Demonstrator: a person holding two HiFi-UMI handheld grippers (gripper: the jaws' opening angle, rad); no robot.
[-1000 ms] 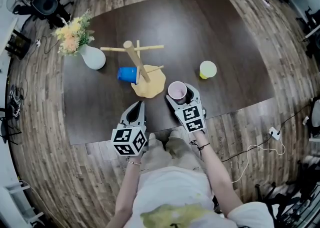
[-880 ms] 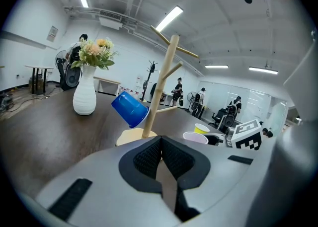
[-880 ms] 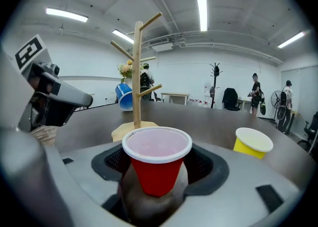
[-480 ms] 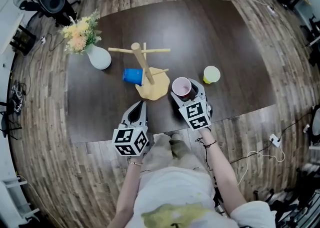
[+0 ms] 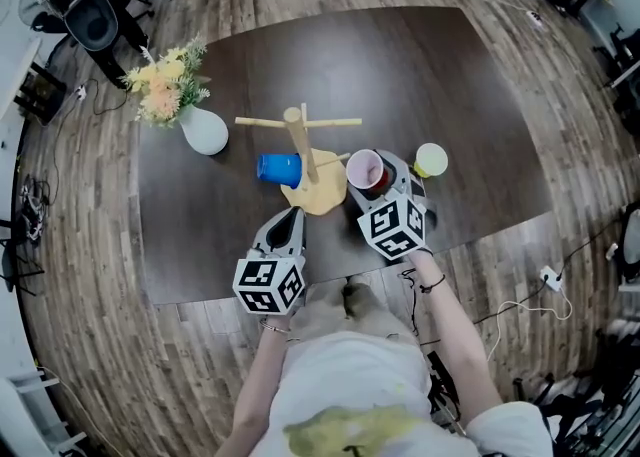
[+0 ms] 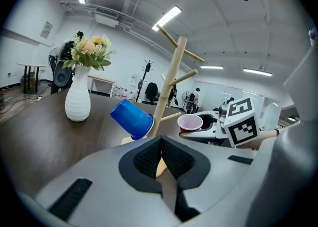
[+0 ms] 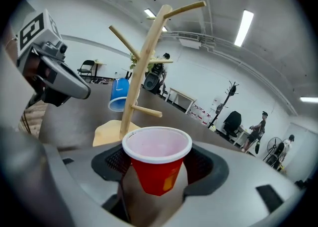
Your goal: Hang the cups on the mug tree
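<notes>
Cup [image 7: 157, 157] upright, mouth up, pinched in right claw [image 7: 159, 171], left claw [image 6: 161, 157] pressed together

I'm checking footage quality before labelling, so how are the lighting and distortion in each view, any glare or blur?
Head view: strong fisheye bend, dark brown table bowed at its edges, light even. Left gripper view: round black vignette, ceiling strip lights blown out, blue plastic cup on the wooden mug tree sharp. Right gripper view: same vignette, red plastic cup sharp, far background softer.
</notes>
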